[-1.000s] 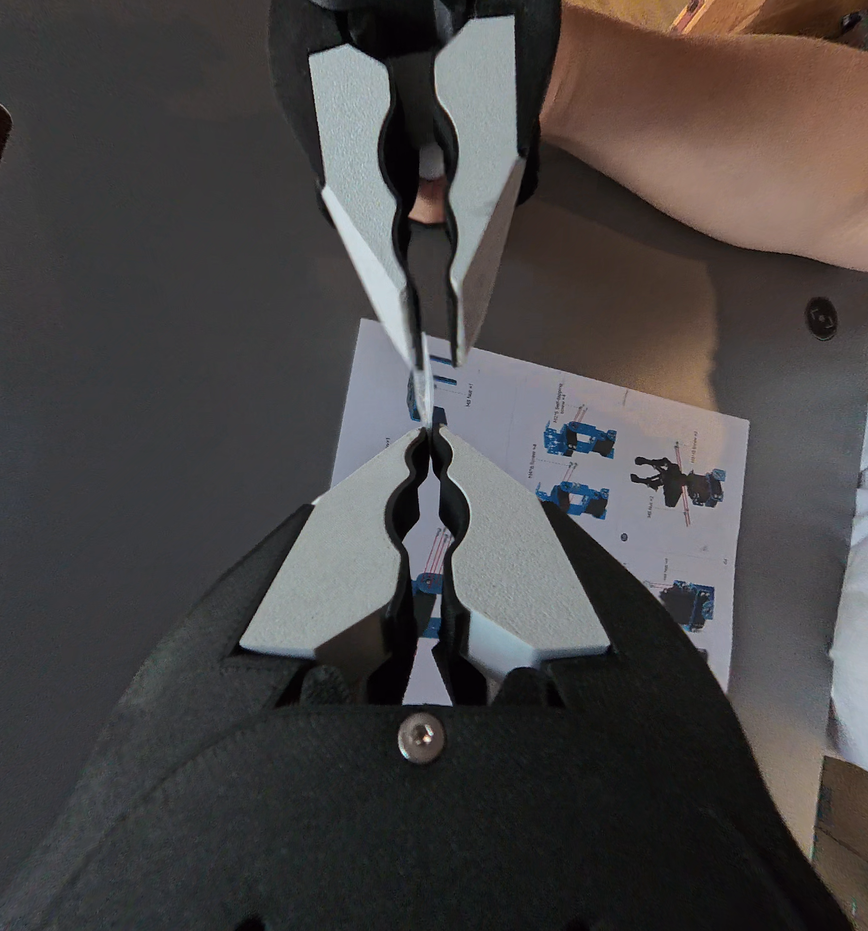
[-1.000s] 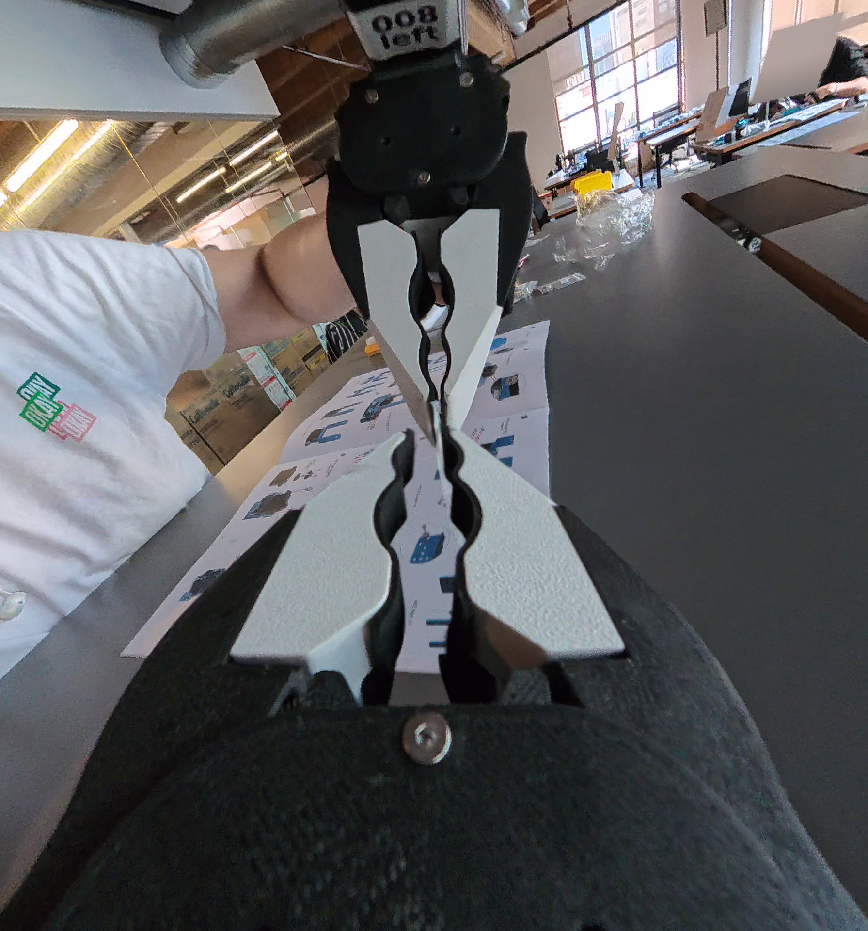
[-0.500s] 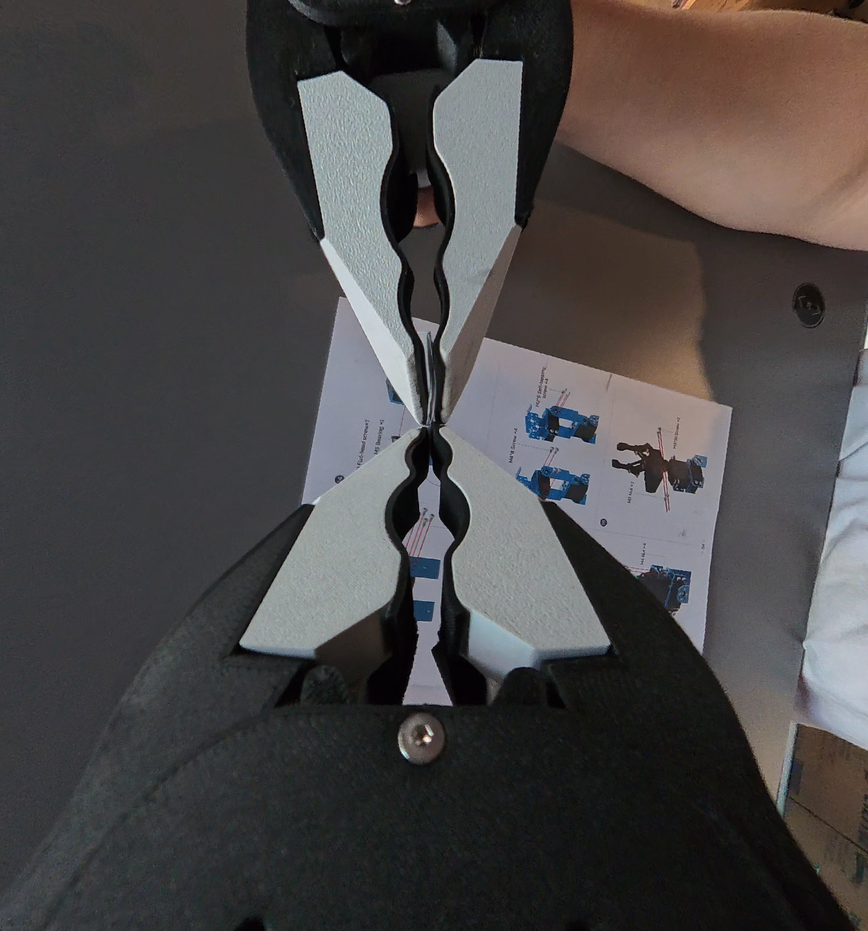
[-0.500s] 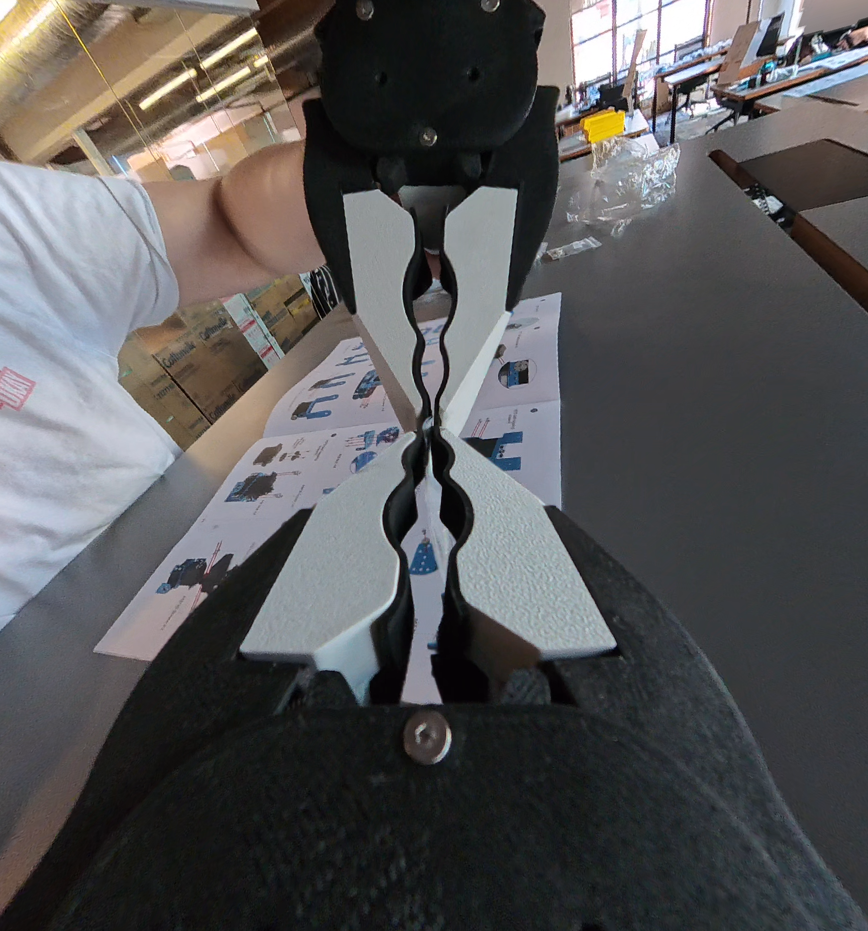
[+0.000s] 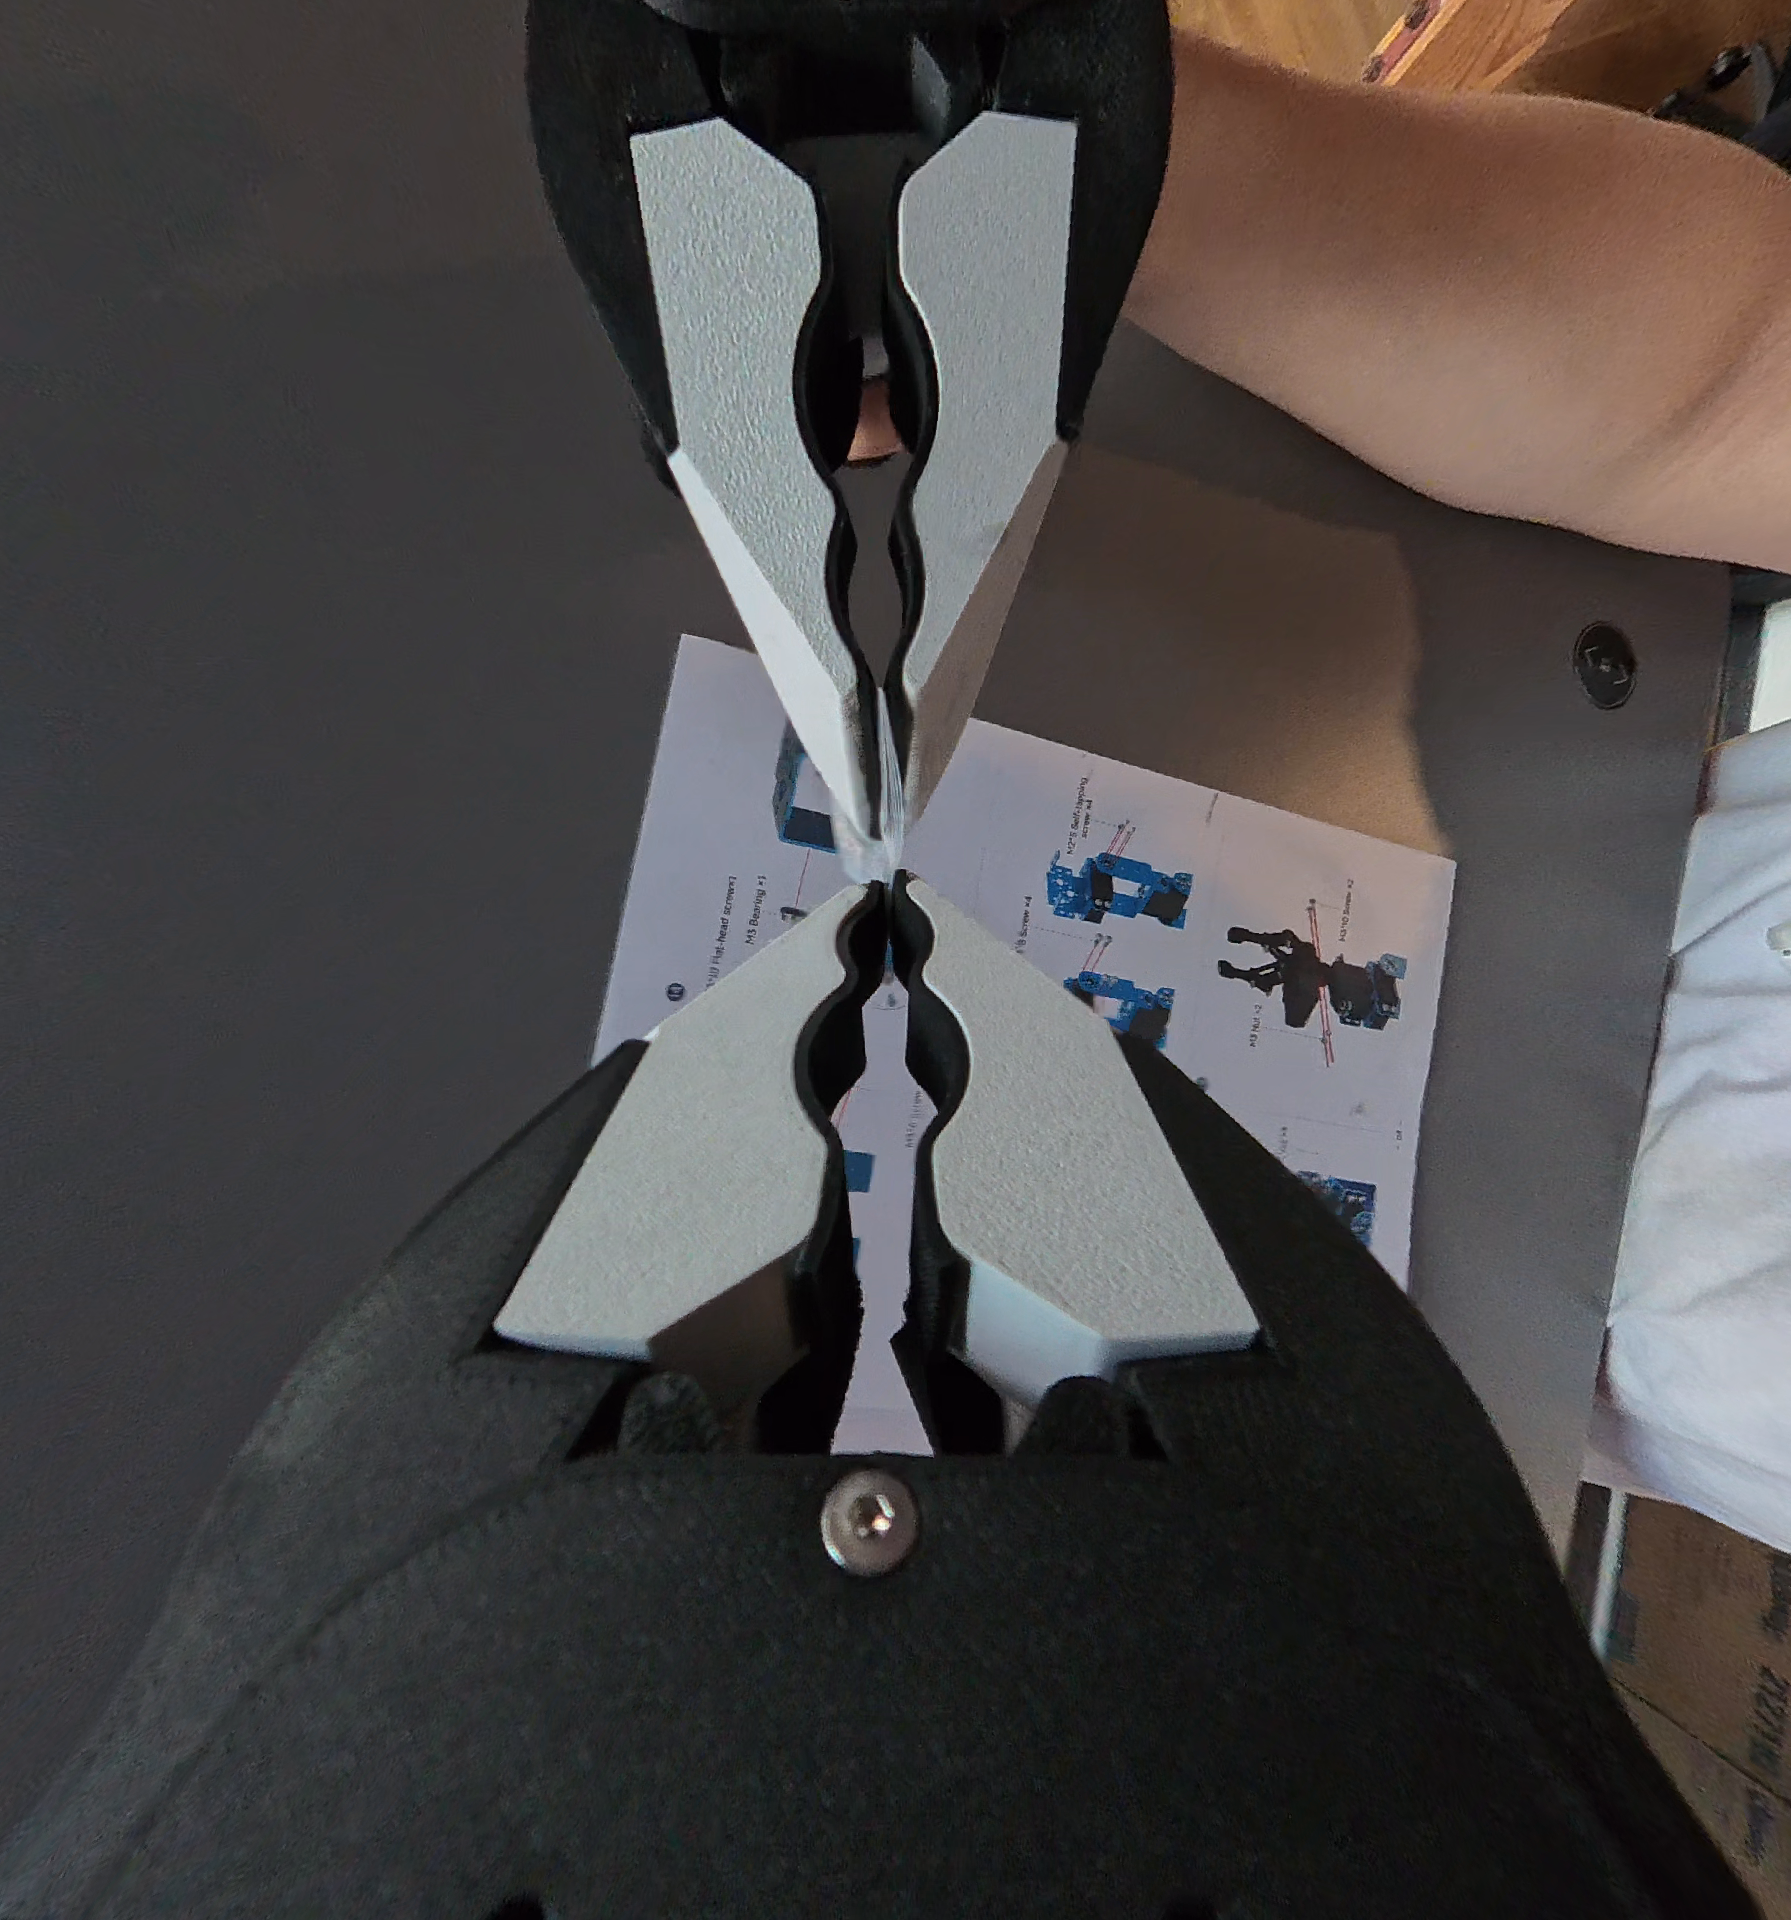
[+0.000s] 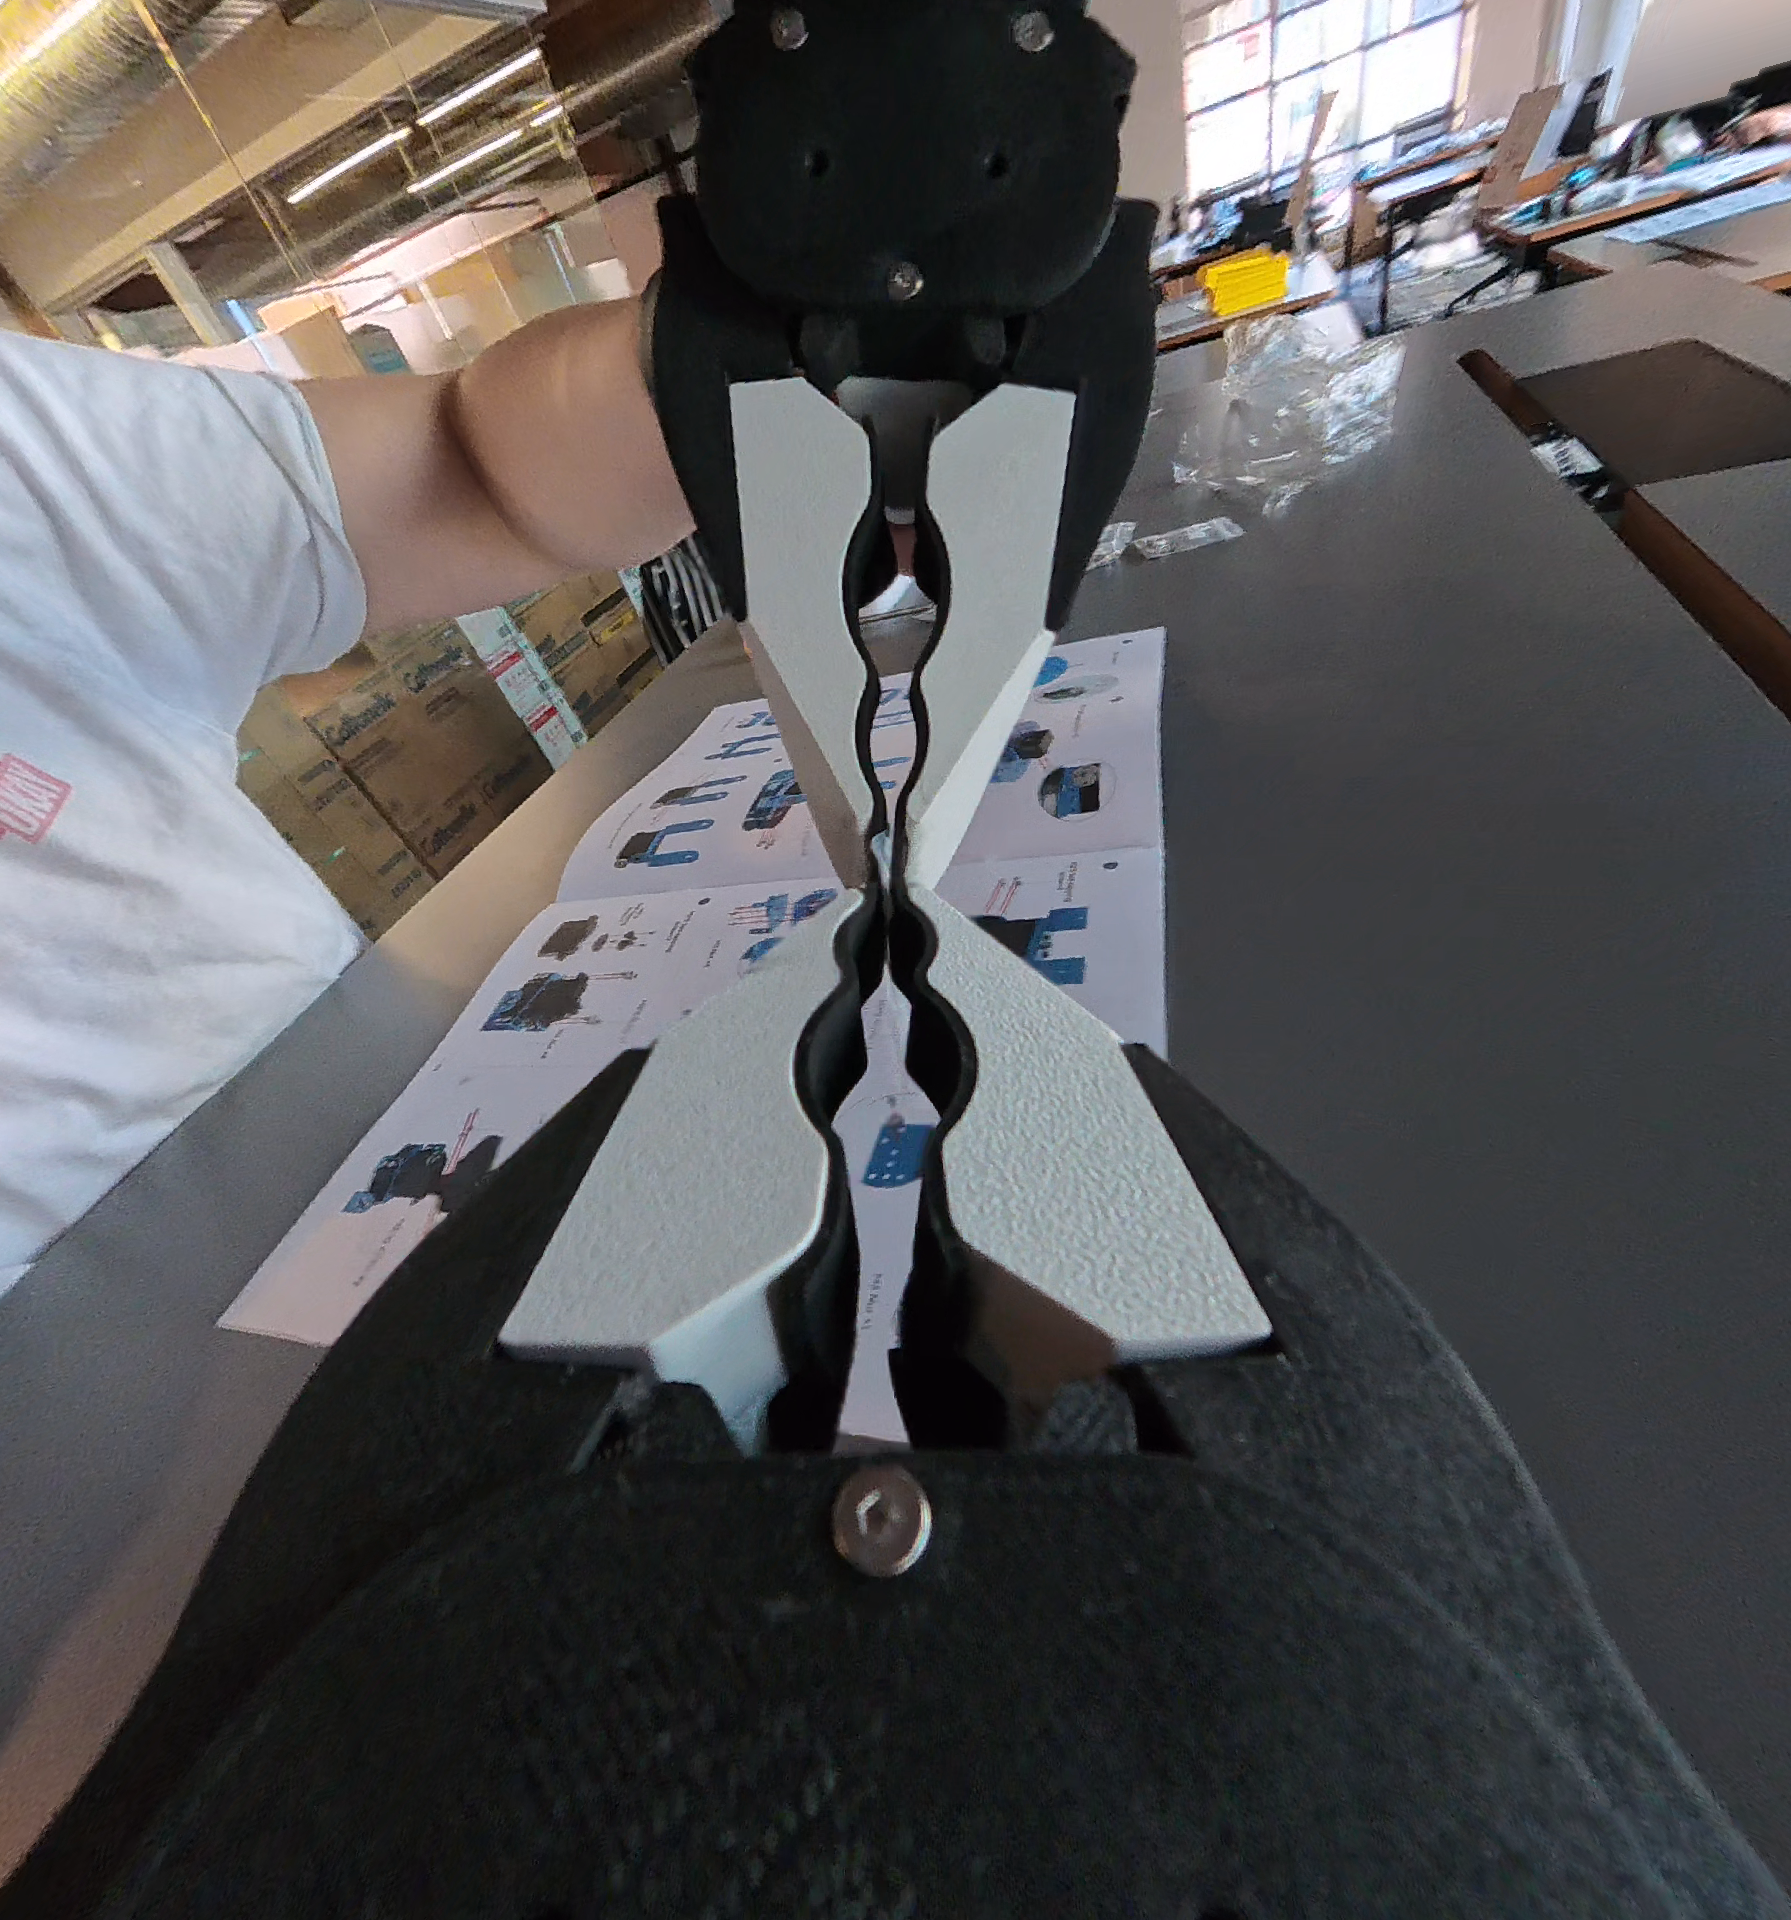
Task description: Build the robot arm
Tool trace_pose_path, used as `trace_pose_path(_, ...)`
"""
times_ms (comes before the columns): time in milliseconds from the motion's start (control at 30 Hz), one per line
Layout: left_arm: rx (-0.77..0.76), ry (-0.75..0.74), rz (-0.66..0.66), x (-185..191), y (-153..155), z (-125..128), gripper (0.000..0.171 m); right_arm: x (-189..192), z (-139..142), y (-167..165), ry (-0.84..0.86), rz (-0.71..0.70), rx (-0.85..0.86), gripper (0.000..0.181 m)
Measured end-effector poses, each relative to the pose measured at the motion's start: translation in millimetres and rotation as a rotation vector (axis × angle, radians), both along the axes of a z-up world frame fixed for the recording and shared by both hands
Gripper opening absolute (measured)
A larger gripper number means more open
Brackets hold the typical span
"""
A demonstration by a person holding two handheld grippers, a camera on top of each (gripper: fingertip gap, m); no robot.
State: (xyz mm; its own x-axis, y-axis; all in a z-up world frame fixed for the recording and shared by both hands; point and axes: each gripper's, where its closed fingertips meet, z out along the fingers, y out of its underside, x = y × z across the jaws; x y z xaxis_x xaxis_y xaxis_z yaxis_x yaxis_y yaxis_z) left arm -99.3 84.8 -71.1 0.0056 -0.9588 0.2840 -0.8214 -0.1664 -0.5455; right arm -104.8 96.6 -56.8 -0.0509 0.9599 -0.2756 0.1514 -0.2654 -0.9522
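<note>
My left gripper (image 5: 889, 896) and my right gripper (image 6: 886, 914) meet tip to tip above a dark grey table (image 5: 247, 727). Both are shut on a thin clear plastic piece (image 5: 878, 821), seen edge-on, which spans the small gap between the tips. It also shows in the right wrist view (image 6: 879, 847). The right gripper (image 5: 883, 800) points down at me in the left wrist view, and the left gripper (image 6: 886, 831) does the same in the right wrist view. A white printed sheet with blue part drawings (image 5: 1286, 862) lies flat on the table under both, also visible in the right wrist view (image 6: 610, 966).
A person's bare forearm (image 5: 1493, 312) and white shirt (image 6: 91, 727) are close on one side. Crumpled clear bags (image 6: 1286, 405) lie farther along the table, near a rectangular cutout (image 6: 1680, 405). Stacked cardboard boxes (image 6: 423, 748) stand beyond the table edge. The tips of both grippers are at nearly the same place.
The two grippers stay tip to tip and shut on the clear piece. They have drawn a little closer together, and both views have shifted slightly over the sheet.
</note>
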Motion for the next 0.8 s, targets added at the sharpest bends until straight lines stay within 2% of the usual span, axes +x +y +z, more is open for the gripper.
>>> trace_pose_path(133, -0.007, -0.014, 0.005, -0.6, -2.8, 3.6, 0.0, -0.8, 3.3, -2.6, -0.012, 0.007, 0.043, 0.0)
trace_pose_path(233, -0.011, -0.032, 0.013, 0.3, -3.3, 8.9, 0.0, 0.3, 9.6, -1.3, 0.046, 0.005, -0.022, 0.0)
trace_pose_path(667, -0.008, -0.019, 0.008, 3.1, -5.0, 6.1, 0.0, 13.8, 17.4, 3.1, 0.104, -0.025, -0.034, 0.004)
trace_pose_path(700, 0.001, -0.021, 0.01, 3.0, -4.3, 5.2, 0.0, 16.3, 19.2, 3.4, 0.114, -0.026, -0.028, 0.0)
trace_pose_path(800, -0.014, -0.009, 0.008, 1.6, -6.8, 2.6, 0.0, 14.8, 15.4, -0.3, 0.053, -0.022, 0.026, 0.0)
